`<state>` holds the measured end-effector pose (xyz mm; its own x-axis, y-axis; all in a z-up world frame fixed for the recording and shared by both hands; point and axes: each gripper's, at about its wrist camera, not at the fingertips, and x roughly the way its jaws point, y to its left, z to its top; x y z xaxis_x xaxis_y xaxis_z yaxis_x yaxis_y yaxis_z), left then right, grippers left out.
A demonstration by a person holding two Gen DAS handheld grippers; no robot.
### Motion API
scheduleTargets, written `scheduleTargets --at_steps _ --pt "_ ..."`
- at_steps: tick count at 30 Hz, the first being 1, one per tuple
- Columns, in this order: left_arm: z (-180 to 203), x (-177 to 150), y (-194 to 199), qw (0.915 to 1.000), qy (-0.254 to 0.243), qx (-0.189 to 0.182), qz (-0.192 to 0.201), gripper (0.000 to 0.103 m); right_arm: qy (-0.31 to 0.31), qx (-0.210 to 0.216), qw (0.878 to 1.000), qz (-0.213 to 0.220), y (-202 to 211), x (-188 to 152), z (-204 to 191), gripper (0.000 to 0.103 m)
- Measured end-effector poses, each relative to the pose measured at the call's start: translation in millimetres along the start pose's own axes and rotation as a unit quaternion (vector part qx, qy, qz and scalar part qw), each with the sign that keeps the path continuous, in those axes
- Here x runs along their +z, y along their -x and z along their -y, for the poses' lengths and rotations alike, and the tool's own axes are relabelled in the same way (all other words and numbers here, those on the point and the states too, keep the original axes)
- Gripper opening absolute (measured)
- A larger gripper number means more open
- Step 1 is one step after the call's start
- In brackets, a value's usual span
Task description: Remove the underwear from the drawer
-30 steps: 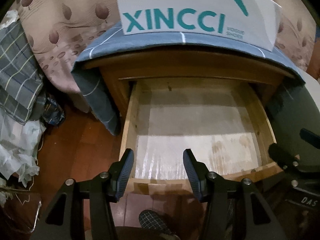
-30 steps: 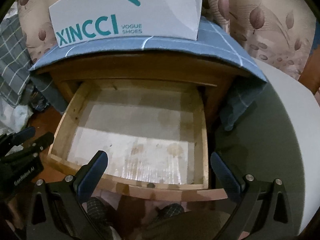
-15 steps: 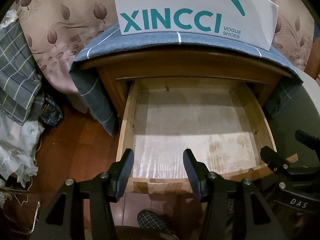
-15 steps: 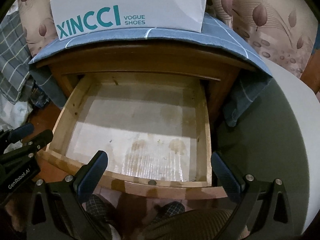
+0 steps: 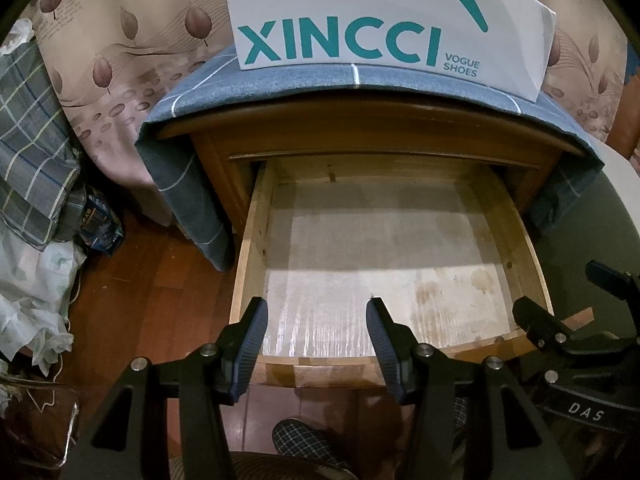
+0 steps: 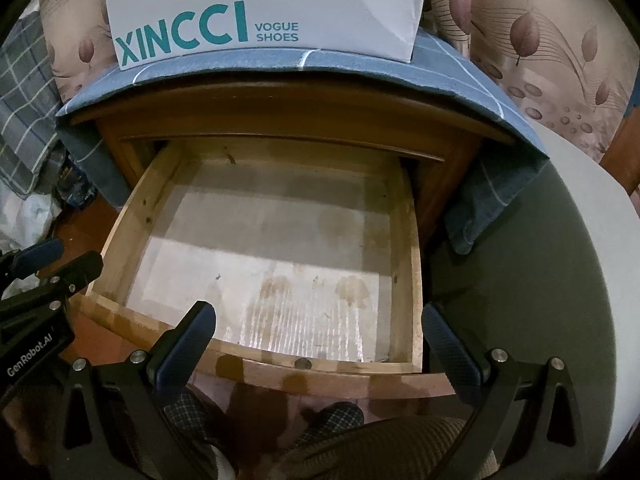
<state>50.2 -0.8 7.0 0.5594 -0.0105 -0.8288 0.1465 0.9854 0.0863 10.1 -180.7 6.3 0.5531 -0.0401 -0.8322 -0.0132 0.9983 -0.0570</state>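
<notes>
The wooden drawer (image 5: 250, 264) of the nightstand stands pulled out, and only its pale, stained liner shows inside. No underwear appears in either view. My left gripper (image 5: 316, 306) hovers over the drawer's front edge, open, with nothing between its blue-padded fingers. My right gripper (image 6: 318, 310) hangs over the front of the same drawer (image 6: 410, 260), open wide and holding nothing. The two grippers sit side by side: the right one (image 5: 560, 320) shows at the left wrist view's right edge, and the left one (image 6: 48, 264) at the right wrist view's left edge.
A white XINCCI shoe box (image 5: 380, 32) rests on a blue checked cloth (image 5: 192, 92) draped over the nightstand. Plaid bedding and plastic bags (image 5: 32, 184) crowd the wooden floor at left. A grey round surface (image 6: 560, 280) lies at right. A person's slippered feet (image 6: 332, 416) are below the drawer.
</notes>
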Motion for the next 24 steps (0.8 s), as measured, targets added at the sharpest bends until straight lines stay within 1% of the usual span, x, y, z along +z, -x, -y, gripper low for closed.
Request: scheduleTargets --at_steps 12,24 --pt "-2.0 0.5 0.2 0.9999 0.011 -0.006 0.002 0.053 0.002 0.0 1.0 -0.003 -1.1 0.0 -0.3 0.102" --pt "-0.1 1.4 0.5 1.0 0.006 -0.008 0.003 0.052 0.004 -0.003 1.0 -0.005 -1.9 -0.2 -1.6 0.102"
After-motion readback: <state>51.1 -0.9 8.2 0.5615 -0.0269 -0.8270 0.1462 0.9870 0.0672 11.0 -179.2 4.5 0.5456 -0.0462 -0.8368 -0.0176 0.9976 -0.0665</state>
